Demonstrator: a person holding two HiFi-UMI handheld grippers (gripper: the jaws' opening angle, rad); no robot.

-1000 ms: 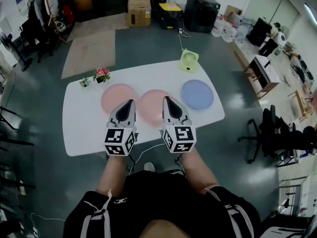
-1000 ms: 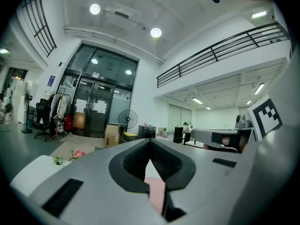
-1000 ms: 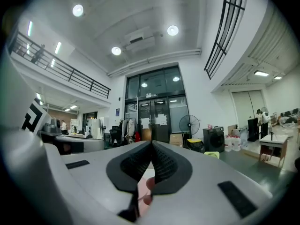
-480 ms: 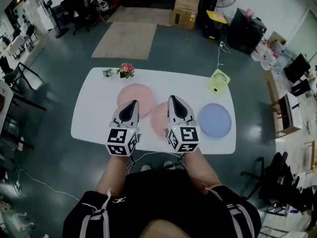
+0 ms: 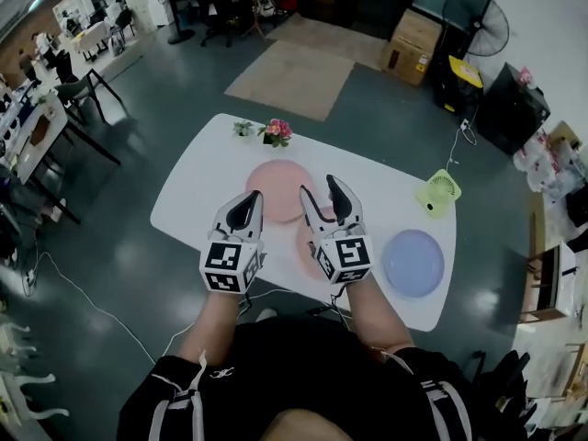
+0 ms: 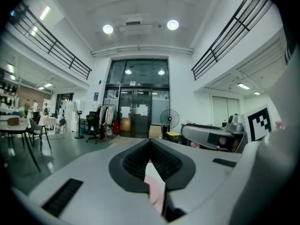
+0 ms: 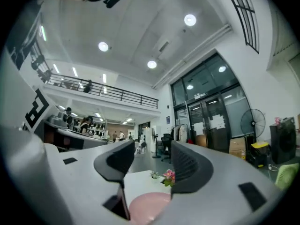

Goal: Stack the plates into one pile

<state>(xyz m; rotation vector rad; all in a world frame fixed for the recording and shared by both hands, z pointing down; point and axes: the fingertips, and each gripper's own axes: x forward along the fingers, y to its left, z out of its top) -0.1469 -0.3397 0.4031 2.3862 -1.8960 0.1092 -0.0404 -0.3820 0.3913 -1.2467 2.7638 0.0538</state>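
Note:
Three plates lie apart on the white table [image 5: 197, 200]: a pink plate [image 5: 276, 186] near the flowers, a second pink plate [image 5: 308, 246] partly under my right gripper, and a blue plate [image 5: 413, 262] at the right. My left gripper [image 5: 246, 208] hovers above the table's near side with its jaws shut and empty. My right gripper [image 5: 324, 196] hovers over the pink plates; its jaws are opening and nothing is between them. The right gripper view shows a pink plate [image 7: 147, 207] below the parted fingers [image 7: 185, 163]. The left gripper [image 6: 150, 142] holds nothing.
A small pot of pink flowers [image 5: 277, 131] and a smaller plant [image 5: 243, 128] stand at the table's far edge. A green desk fan [image 5: 439, 192] sits at the far right corner. A cable [image 5: 266, 292] hangs off the near edge.
My right gripper's jaws have parted; they were shut before. Both grippers have swung with the view, so the table now lies slanted in the picture. The plates have not moved.

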